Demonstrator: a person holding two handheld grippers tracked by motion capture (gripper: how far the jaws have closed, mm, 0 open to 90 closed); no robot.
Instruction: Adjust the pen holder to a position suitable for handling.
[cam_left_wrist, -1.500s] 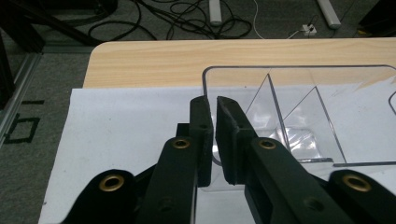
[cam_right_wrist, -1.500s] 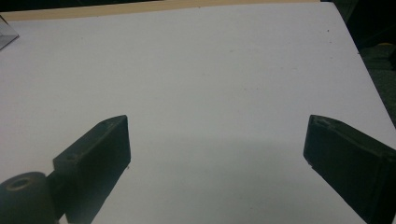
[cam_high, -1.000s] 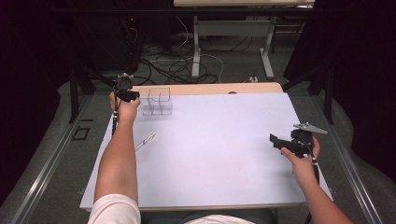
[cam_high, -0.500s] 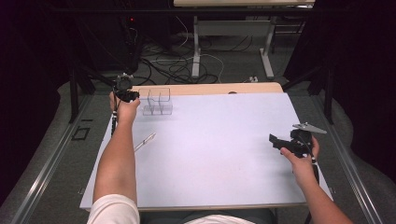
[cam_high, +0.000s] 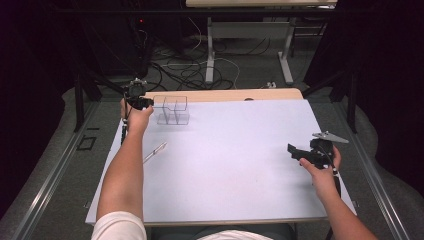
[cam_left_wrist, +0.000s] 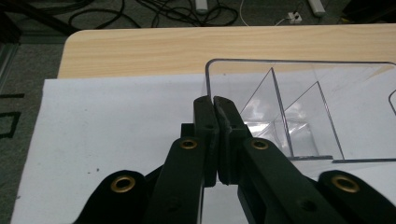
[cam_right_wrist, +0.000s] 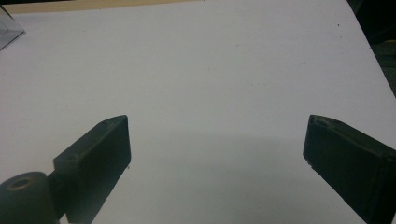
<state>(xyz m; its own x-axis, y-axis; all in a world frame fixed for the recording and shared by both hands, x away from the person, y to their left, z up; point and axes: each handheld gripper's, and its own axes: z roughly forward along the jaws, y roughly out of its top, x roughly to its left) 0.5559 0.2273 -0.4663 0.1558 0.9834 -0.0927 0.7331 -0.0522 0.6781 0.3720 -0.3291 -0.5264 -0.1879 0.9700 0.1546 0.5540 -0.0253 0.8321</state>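
Left gripper (cam_high: 142, 102): fingers (cam_left_wrist: 205, 135) pressed together, clamped on the near left wall of the clear organizer (cam_high: 171, 110); wall edge pinched between the two pads, as seen in the left gripper view.
Clear organizer: upright on the worktop (cam_high: 225, 165), at the far left part of the white sheet; thin inner dividers just beyond and to the right of the left fingers; open top.
Right gripper (cam_high: 295, 150): fingers (cam_right_wrist: 100, 154) spread wide, nothing between them; hovering low over bare white sheet, well apart from the organizer.
Thin clear rod (cam_high: 154, 152): lying flat on the sheet, near the left forearm, on the person's side of the left fingers, touching neither gripper.
Worktop: white sheet over most of it, a strip of pale wood bare along the far edge, just past the organizer.
Floor beyond: cables and table legs, far ahead of both sets of fingers.
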